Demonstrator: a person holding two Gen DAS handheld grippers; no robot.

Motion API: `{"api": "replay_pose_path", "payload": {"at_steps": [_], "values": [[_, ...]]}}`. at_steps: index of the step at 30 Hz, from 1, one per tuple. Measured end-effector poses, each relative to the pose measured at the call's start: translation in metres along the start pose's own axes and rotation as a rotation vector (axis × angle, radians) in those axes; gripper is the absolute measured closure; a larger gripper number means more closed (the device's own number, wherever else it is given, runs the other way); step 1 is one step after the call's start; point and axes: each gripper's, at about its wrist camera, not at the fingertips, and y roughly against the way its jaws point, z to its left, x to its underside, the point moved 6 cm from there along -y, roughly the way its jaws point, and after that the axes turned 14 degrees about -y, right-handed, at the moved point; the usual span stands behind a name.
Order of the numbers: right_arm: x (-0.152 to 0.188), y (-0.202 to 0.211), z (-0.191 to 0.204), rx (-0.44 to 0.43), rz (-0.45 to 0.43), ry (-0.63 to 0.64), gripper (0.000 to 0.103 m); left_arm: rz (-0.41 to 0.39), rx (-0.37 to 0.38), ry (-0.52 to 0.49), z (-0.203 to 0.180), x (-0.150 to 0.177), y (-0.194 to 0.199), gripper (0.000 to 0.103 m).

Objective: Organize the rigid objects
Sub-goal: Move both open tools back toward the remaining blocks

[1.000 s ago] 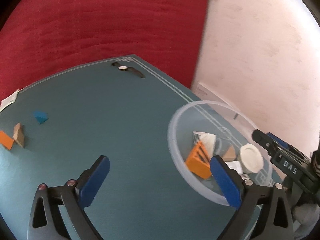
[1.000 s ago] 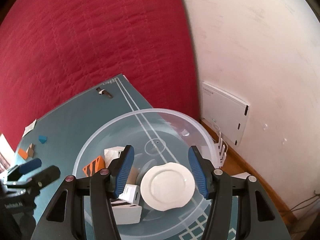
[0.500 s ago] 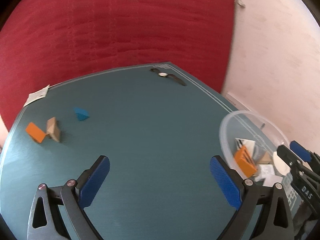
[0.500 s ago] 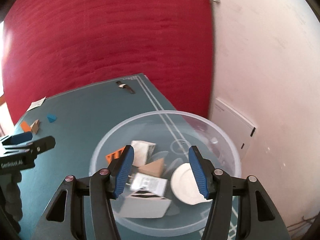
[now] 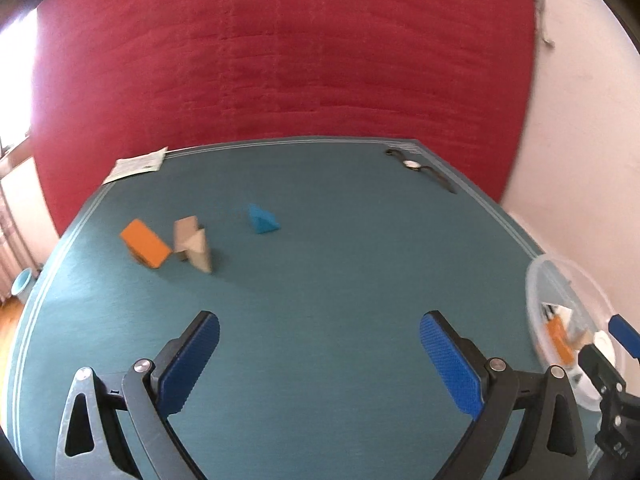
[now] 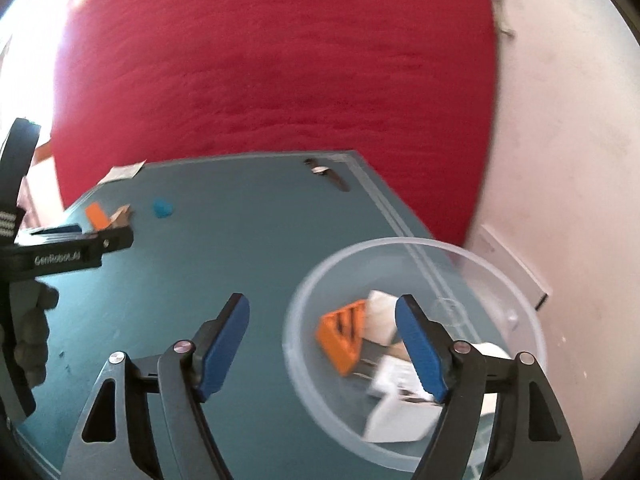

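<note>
A teal table with pale border lines is seen against a red backdrop. On its far left part, an orange block and a tan wooden piece are set just beside each other, with a blue wedge near them to the right. A paper slip is laid at the far left edge and a wristwatch at the far right corner. A clear plastic bowl is placed at the near right.

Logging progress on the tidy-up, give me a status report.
Left gripper open, empty. Right gripper just opening, empty. Three blocks left on table; bowl part filled. Path clear.
</note>
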Motion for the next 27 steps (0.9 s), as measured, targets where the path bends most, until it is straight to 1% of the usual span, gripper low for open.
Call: {"api": "replay_pose_path", "payload": {"at_steps": [7, 10, 14, 18, 23, 24, 26, 27], "values": [[0.000, -0.012, 0.041, -0.095, 0.071, 0.042, 0.027, 0.024, -0.067, 0.038, 0.031, 0.014, -0.004, 0.001], [0.001, -0.017, 0.059, -0.128, 0.089, 0.066, 0.027, 0.024, -0.088, 0.041, 0.041, 0.018, -0.002, 0.001], [0.005, -0.026, 0.083, -0.160, 0.107, 0.095, 0.027, 0.030, -0.110, 0.070, 0.061, 0.023, -0.001, 0.001], [0.011, -0.039, 0.100, -0.196, 0.148, 0.084, 0.027, 0.052, -0.121, 0.110, 0.082, 0.031, -0.002, 0.001], [0.024, -0.050, 0.121, -0.232, 0.188, 0.077, 0.027, 0.081, -0.160, 0.162, 0.114, 0.042, -0.003, 0.001], [0.024, -0.053, 0.125, -0.237, 0.193, 0.081, 0.027, 0.087, -0.166, 0.177, 0.122, 0.044, -0.003, 0.002], [0.027, -0.056, 0.133, -0.246, 0.201, 0.088, 0.026, 0.096, -0.174, 0.196, 0.133, 0.047, -0.003, 0.006], [0.029, -0.057, 0.137, -0.252, 0.205, 0.092, 0.026, 0.101, -0.177, 0.201, 0.137, 0.048, -0.004, 0.009]]}}
